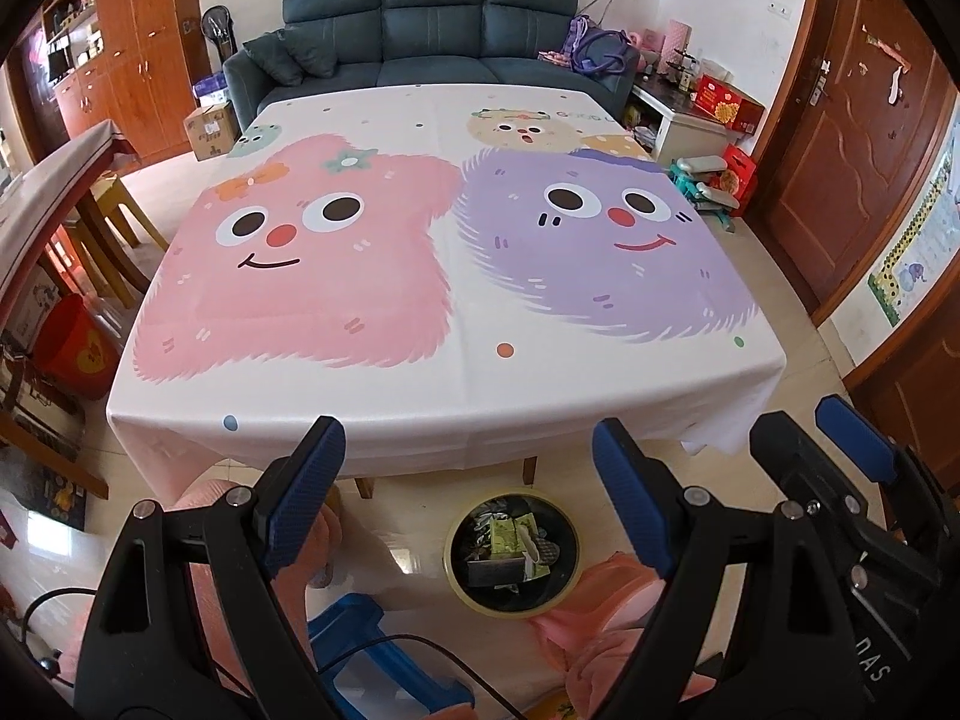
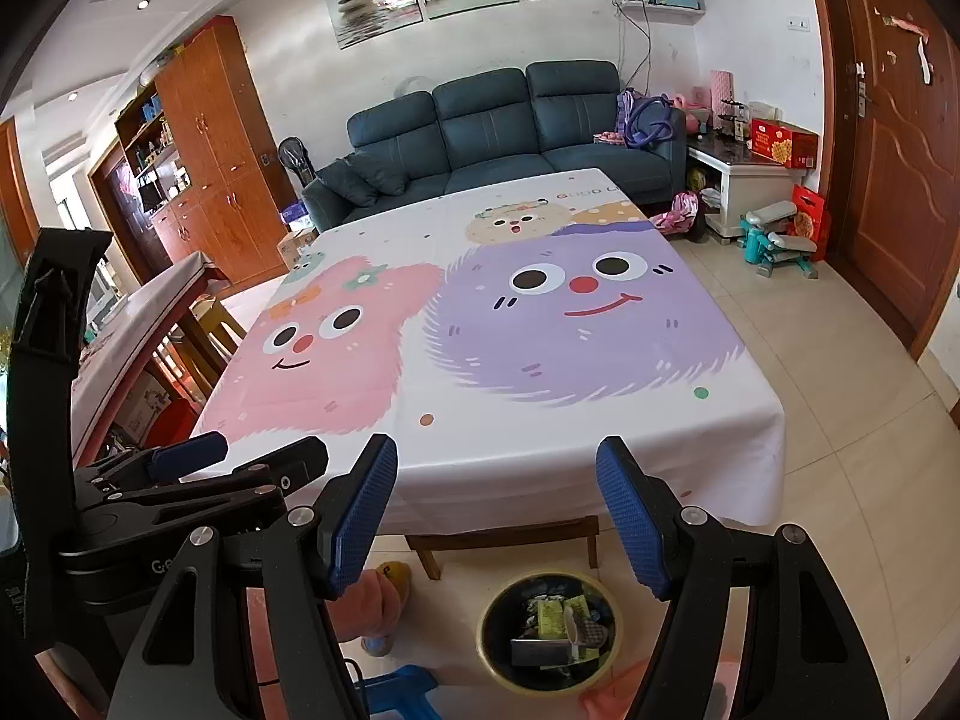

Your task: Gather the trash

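Both grippers, left [image 1: 465,498] and right [image 2: 497,516], hang wide open with nothing held. Trash [image 2: 555,630] sits in the bin [image 2: 489,648] on the floor; surface [image 2: 540,420] looks bare, so probably done.

A round trash bin [image 1: 511,552] stands upright on the tiled floor, just in front of the near edge of the cloth-covered table. Its rim is pale yellow-green and its inside is dark. It holds trash [image 1: 510,543]: crumpled green and yellow wrappers, a pale strip of paper and a dark grey flat box [image 2: 543,651] lying near the top.
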